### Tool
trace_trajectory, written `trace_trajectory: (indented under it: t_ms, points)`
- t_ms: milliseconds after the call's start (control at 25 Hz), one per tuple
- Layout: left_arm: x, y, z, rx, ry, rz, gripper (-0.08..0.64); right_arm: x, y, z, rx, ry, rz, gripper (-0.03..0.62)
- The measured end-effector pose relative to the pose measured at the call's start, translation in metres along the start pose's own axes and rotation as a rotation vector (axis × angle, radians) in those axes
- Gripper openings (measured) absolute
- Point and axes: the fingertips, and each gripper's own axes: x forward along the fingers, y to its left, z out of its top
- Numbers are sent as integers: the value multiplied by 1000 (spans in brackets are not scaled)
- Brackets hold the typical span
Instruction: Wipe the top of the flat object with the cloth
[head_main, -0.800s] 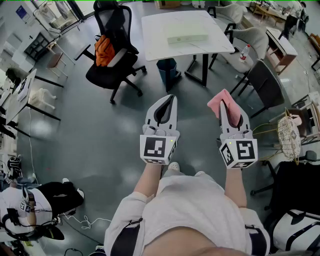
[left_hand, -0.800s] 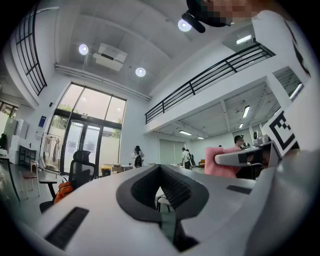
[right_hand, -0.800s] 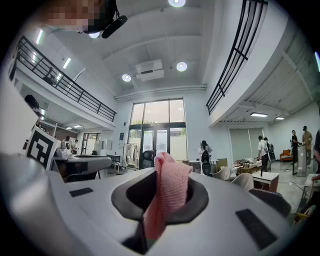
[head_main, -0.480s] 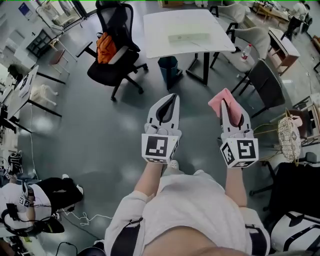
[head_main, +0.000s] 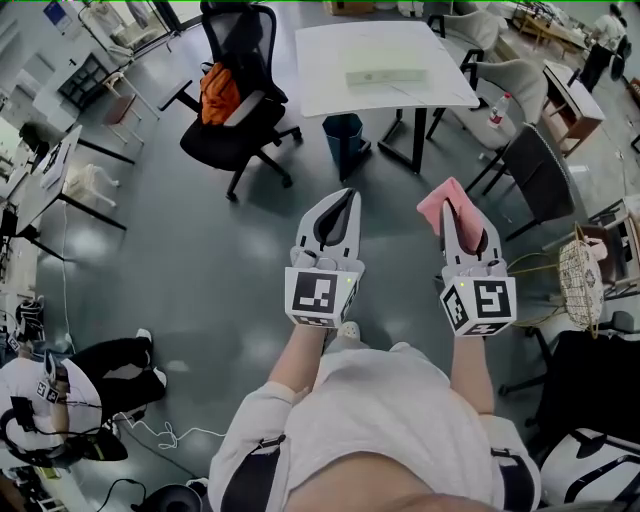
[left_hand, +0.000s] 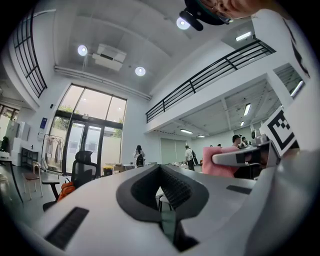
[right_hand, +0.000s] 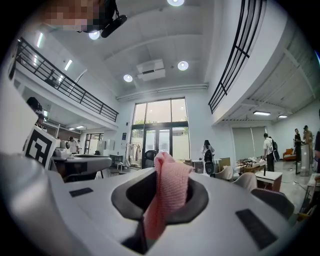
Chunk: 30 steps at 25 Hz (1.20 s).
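Observation:
My right gripper is shut on a pink cloth, which sticks out past its jaws; in the right gripper view the cloth stands pinched between them. My left gripper is shut with nothing in it, its jaws meeting at the tips. Both are held side by side above the grey floor, some way short of the white table. A flat pale green object lies on that table's far half.
A black office chair with an orange bag stands left of the table, a blue bin under it. Grey chairs and a wire basket are at the right. A person crouches at lower left.
The table and chair have slid slightly right and down in the head view as the head shifts. Both grippers hold the same pose, the cloth still pinched in the right one.

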Motion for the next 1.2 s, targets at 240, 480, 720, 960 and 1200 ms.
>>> trace_trajectory:
  t_ms: [240, 480, 720, 960, 1200]
  points:
    - [-3, 28, 0, -1, -11, -13, 15, 18, 21, 0, -8, -6, -21, 46]
    - [-5, 51, -5, 1, -20, -49, 14, 30, 45, -7, -14, -15, -34, 43]
    - [10, 61, -11, 11, -16, -76, 14, 46, 51, -4, -24, -47, 9, 40]
    - [51, 76, -24, 8, 0, -68, 15, 82, 21, -13, -70, -36, -28, 39]
    - [112, 93, -29, -8, 0, -34, 15, 136, -24, -16, -43, -38, -18, 40]
